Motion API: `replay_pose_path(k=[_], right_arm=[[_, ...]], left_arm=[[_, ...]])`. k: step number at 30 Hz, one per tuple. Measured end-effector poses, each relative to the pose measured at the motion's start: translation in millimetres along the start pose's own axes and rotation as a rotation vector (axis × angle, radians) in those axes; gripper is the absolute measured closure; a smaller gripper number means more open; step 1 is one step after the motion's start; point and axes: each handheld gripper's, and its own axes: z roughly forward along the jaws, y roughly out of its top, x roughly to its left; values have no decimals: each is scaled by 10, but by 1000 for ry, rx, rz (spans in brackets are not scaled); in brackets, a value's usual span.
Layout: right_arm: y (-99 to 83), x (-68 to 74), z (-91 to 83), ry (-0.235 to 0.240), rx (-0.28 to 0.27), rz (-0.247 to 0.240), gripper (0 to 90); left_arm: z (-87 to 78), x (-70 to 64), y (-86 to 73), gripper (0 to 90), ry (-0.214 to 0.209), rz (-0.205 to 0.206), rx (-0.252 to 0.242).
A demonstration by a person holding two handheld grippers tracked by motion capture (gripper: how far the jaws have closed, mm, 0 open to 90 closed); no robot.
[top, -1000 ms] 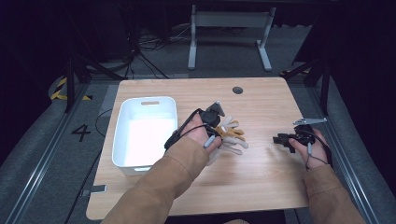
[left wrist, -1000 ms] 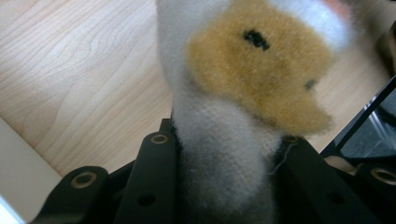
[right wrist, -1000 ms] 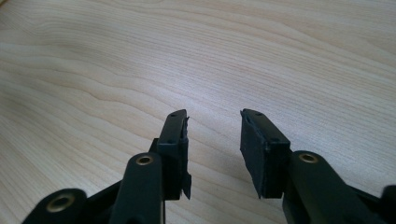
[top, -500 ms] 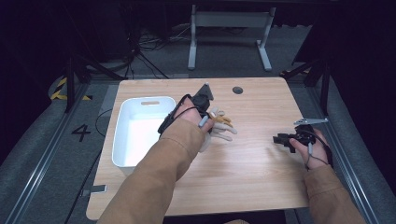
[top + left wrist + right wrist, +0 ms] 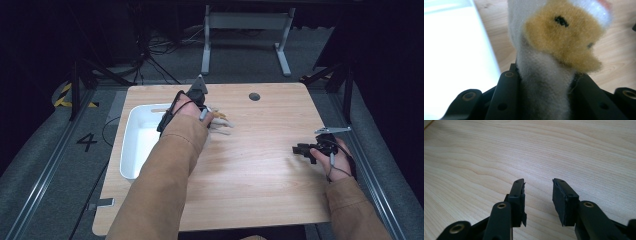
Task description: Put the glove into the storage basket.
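My left gripper (image 5: 544, 82) is clenched on a plush toy (image 5: 554, 47), lifted just beside the white tub (image 5: 131, 145). My right gripper (image 5: 538, 200) hangs released, jaws apart, over bare worktop (image 5: 250, 165).

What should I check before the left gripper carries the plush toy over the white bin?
1. Grip: left gripper jaws are shut on the plush toy, clamped on both sides. Ok.
2. Toy off the table: cannot tell from the high view; a hand hides part of it.
3. White bin visible interior is bare. Ok.
4. Bin position: directly beside the left gripper, on the table. Ok.
5. Right gripper: open, holding nothing, far from the bin. Ok.
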Motion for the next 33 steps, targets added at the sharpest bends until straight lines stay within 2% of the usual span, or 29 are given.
replay_pose_path(k=[4,7,16,21,26,30,33], right_arm=[[-3,5,6,8,8,6,623],[0,14,10,8,9,0,623],[-6,19,16,16,17,5,618],[-8,17,11,17,15,6,618],[-12,12,9,18,16,12,618],[-14,11,17,18,21,11,618],[-18,10,18,17,21,13,618]], left_arm=[[-47,112,5,722,14,-26,-20],[-103,181,-3,722,5,-52,-38],[-347,373,-59,721,22,-127,-90],[-445,528,-76,721,34,-162,-109],[-510,709,-99,721,48,-219,-119],[-534,761,-113,721,52,-245,-122],[-548,787,-122,721,53,-249,-129]])
